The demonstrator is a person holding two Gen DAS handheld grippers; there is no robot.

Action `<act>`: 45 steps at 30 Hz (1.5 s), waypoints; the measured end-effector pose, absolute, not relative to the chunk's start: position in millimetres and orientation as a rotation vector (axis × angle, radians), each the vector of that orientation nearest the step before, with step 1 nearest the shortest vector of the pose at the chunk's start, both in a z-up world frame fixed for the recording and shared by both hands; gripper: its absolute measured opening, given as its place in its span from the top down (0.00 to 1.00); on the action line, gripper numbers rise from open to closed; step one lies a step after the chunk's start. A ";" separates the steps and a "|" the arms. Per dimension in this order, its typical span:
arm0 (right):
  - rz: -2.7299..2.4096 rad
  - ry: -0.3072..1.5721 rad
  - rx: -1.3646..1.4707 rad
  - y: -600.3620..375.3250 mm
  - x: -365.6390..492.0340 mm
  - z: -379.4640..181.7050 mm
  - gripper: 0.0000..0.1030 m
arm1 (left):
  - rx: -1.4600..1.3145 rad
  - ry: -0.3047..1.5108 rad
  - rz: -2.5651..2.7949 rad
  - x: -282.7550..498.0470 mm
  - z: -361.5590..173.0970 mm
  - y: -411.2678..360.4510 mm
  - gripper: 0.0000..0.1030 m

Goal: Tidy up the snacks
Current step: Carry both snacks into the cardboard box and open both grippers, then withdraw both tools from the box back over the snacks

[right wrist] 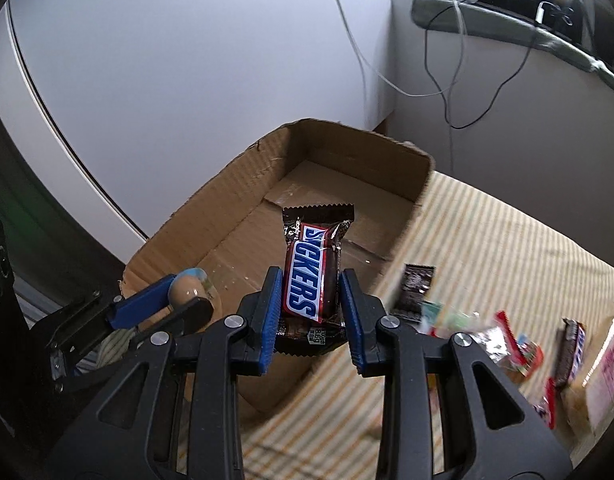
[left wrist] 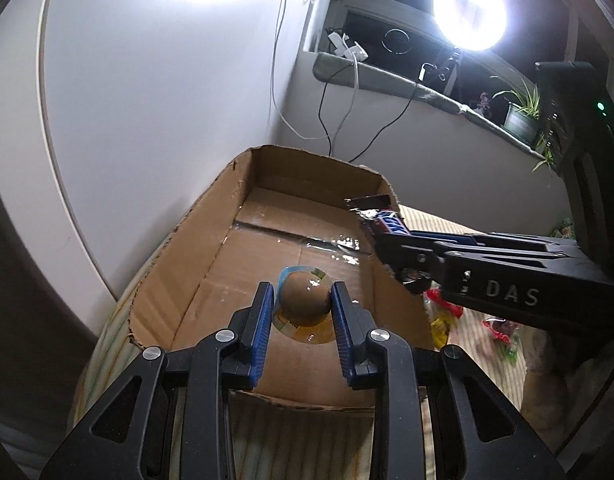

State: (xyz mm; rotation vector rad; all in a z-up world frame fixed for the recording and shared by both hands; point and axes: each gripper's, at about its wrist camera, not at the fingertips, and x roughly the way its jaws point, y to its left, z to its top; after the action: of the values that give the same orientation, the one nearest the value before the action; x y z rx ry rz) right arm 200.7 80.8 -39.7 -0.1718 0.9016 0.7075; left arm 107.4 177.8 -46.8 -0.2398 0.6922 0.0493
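Over box: Snickers in right claw

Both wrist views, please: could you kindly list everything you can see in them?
Cardboard box: one, brown, open, on the striped cloth.
Striped cloth: one, cream and green, under the box.
Loose snacks: several, mixed colours, on the cloth right of the box.
Lamp: one, bright white, by the window.
Potted plant: one, green, on the sill.
Cables: several, black and white, down the wall.
Jelly cup: one, brown, in the left tongs.
Snickers bar: one, brown, in the right tongs.
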 end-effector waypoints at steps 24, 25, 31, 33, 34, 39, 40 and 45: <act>0.675 0.850 -0.157 62.8 194.1 -31.2 0.40 | -0.259 0.680 0.063 97.2 -42.6 176.0 0.72; 0.669 0.848 -0.154 58.0 193.6 -30.4 0.40 | -0.258 0.680 0.059 96.8 -42.2 173.9 0.72; 0.603 0.833 -0.118 19.7 190.9 -27.4 0.40 | -0.250 0.678 0.018 93.3 -39.4 155.0 0.72; 0.586 0.820 -0.118 5.0 189.7 -25.2 0.40 | -0.244 0.678 0.001 92.9 -38.3 147.8 0.72; 0.575 0.818 -0.123 -1.9 188.6 -24.7 0.40 | -0.240 0.678 -0.009 92.6 -37.6 143.1 0.72; 0.522 0.831 -0.133 -41.5 180.8 -29.2 0.40 | -0.220 0.691 -0.068 91.7 -37.5 118.1 0.72; 0.512 0.840 -0.134 -49.7 179.1 -31.3 0.40 | -0.215 0.696 -0.082 91.6 -38.2 112.3 0.72; 0.461 0.882 -0.118 -93.3 168.7 -44.6 0.40 | -0.189 0.726 -0.150 94.2 -45.0 84.0 0.72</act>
State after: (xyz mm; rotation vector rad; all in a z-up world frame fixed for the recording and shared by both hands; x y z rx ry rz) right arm 168.7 -93.3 -44.6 -0.1181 0.8822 0.4615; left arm 94.2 84.0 -45.0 -0.1885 0.7258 -0.1504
